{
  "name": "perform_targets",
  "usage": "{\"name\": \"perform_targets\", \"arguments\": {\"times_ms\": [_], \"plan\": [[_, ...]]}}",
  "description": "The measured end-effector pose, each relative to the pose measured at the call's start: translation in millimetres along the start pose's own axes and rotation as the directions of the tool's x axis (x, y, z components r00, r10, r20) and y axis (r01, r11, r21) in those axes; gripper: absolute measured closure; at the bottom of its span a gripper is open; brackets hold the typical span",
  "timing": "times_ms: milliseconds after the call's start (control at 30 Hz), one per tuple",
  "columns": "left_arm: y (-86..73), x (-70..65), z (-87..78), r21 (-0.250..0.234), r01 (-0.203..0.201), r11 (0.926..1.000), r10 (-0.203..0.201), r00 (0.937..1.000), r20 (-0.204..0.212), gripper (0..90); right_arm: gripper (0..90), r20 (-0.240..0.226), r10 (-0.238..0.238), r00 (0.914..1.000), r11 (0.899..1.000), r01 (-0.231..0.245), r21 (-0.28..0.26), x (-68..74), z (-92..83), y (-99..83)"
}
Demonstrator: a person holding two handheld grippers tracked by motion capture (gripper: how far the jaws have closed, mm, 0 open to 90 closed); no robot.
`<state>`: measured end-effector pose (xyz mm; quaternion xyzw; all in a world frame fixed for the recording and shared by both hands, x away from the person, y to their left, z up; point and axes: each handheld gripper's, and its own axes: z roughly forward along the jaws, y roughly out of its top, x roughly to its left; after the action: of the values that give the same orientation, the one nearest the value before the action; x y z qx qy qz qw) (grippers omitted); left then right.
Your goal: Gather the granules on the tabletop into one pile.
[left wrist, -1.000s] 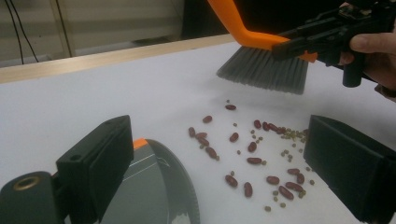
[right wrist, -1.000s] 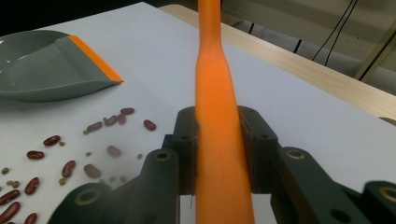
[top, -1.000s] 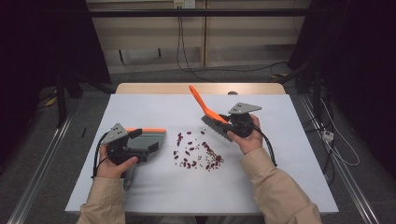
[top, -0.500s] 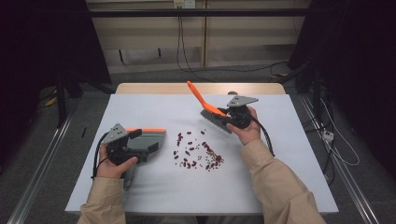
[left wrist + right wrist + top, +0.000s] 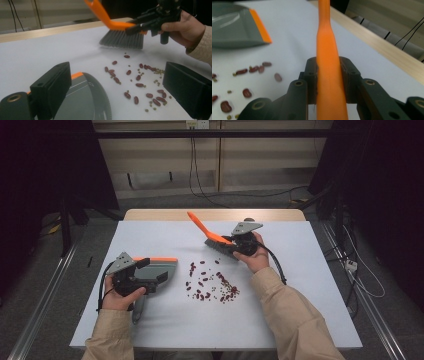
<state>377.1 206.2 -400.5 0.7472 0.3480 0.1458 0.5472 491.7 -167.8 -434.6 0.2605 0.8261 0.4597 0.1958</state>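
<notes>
Both jaws clamped: brush (image 5: 212, 236), apparently dustpan (image 5: 159, 270).

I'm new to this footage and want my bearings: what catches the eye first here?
A small orange-handled brush with grey bristles, clamped in the right gripper, hangs over the white table. In the middle lie scattered dark red beans. At left, the left gripper holds a grey dustpan with an orange lip.

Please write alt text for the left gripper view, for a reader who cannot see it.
A hand holds a gripper shut on an orange brush, its grey bristles just above a white table. Red beans lie scattered below, beside a grey dustpan between two black fingers.
</notes>
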Motion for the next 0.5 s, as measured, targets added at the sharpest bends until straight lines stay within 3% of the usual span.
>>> {"name": "perform_targets", "arguments": {"times_ms": [200, 300, 500], "plan": [[-0.1, 1.2, -1.4, 0.001, 0.001, 1.0000, -0.001, 1.0000, -0.009, 8.5, 70.7, -0.066, -0.069, 0.9954, 0.997, 0.070, 0.014, 13.8, 2.3, 1.7], [0.0, 1.4, -2.3, -0.003, 0.000, 1.0000, 0.000, 0.9999, -0.011, 8.5, 70.7, -0.101, -0.064, 0.9929, 0.998, 0.064, 0.003, 18.9, -0.5, 0.7], [-0.2, 1.3, -2.6, 0.000, -0.004, 1.0000, 0.004, 0.9999, -0.010, 8.5, 70.6, -0.143, -0.096, 0.9851, 0.995, 0.097, -0.003, 33.6, -9.9, -3.0]]}}
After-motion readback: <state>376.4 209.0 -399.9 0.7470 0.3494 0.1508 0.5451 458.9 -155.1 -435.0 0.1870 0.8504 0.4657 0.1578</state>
